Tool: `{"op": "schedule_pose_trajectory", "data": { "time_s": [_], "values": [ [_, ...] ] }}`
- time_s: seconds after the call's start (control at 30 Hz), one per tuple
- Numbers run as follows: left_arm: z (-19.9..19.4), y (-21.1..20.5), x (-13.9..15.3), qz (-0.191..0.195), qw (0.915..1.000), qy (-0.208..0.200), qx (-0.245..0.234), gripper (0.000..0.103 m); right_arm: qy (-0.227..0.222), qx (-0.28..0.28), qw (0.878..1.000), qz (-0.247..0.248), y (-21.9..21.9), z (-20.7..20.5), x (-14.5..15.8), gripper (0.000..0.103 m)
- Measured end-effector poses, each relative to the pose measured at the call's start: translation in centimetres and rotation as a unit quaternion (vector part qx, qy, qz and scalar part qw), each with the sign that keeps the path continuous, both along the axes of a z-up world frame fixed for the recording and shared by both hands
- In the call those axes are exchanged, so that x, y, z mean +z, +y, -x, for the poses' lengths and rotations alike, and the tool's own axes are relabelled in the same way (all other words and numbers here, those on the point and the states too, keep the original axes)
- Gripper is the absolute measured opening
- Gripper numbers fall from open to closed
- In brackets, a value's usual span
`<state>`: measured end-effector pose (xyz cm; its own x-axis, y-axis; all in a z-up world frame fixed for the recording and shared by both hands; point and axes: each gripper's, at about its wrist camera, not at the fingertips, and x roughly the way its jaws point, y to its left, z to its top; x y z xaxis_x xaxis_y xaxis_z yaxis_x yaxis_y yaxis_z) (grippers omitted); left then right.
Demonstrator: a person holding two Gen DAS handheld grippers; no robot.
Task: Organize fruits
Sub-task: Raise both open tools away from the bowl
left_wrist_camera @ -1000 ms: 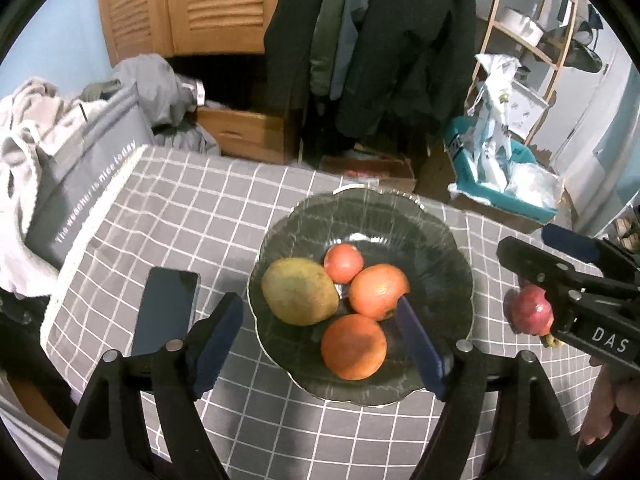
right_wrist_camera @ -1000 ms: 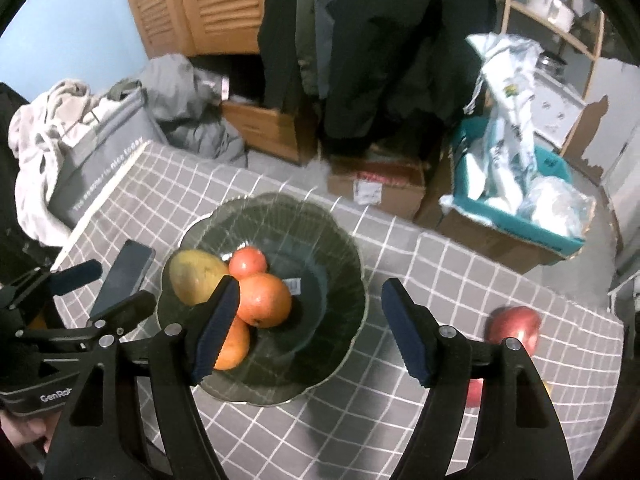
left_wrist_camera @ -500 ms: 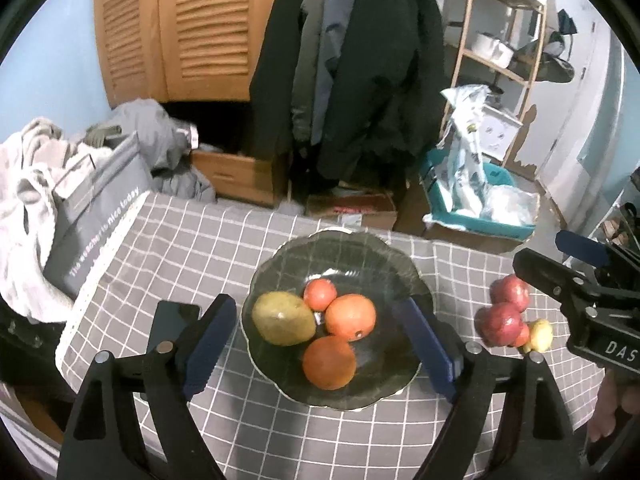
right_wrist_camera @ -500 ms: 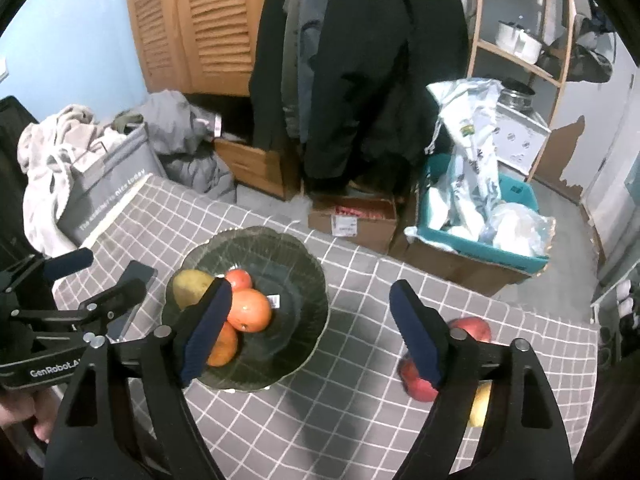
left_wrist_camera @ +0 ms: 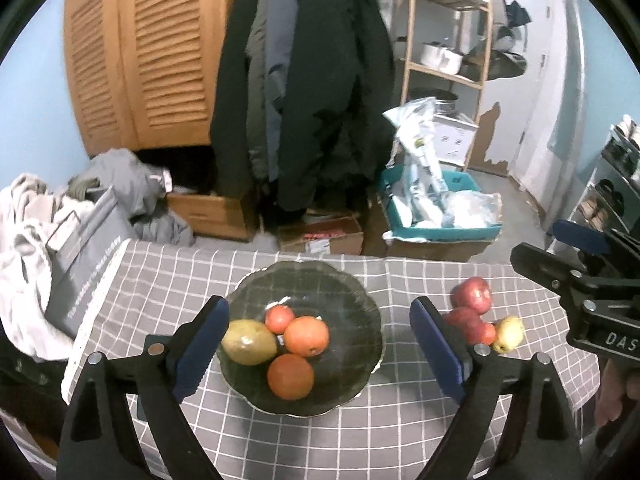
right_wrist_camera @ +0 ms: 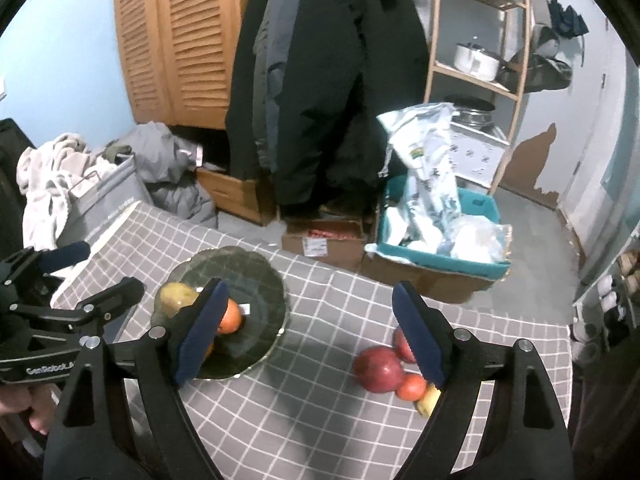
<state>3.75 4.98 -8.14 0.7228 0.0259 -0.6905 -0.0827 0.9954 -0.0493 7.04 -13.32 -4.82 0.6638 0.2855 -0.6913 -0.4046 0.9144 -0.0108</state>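
A dark glass bowl (left_wrist_camera: 344, 292) (right_wrist_camera: 256, 280) sits on the grey checked tablecloth. It holds a green-yellow mango (left_wrist_camera: 249, 342), a small red fruit (left_wrist_camera: 279, 319) and two oranges (left_wrist_camera: 307, 336). To its right on the cloth lie two red apples (left_wrist_camera: 472, 295) (right_wrist_camera: 378, 369), a small red fruit (right_wrist_camera: 412, 386) and a yellow pear (left_wrist_camera: 509, 333). My left gripper (left_wrist_camera: 318, 350) is open and empty, held above the bowl. My right gripper (right_wrist_camera: 310, 332) is open and empty, above the cloth between the bowl and the loose fruit.
A dark phone (left_wrist_camera: 154, 344) lies on the cloth left of the bowl, mostly hidden by my left finger. Beyond the table's far edge are a grey bag (left_wrist_camera: 80, 256), laundry, hanging coats (left_wrist_camera: 316, 92), cardboard boxes and a teal bin (left_wrist_camera: 436, 224).
Both grippers have pulled back and up from the table, so the bowl looks smaller and the loose fruit on the right has come into view. Both stay open.
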Motion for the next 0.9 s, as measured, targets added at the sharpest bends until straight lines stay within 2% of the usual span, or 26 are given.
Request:
{"op": "schedule_pose_trajectory", "data": {
  "time_s": [0.33, 0.9],
  "values": [
    [-0.1, -3.2, 0.9, -0.007, 0.9994, -0.011, -0.031, 0.096, -0.019, -0.035, 0.999, -0.004, -4.3, 1.0, 1.5, 0.084],
    [-1.4, -9.1, 0.6, -0.017, 0.9968, 0.004, -0.077, 0.096, -0.022, -0.094, 0.995, -0.014, -11.9, 2.0, 1.9, 0.084]
  ]
}}
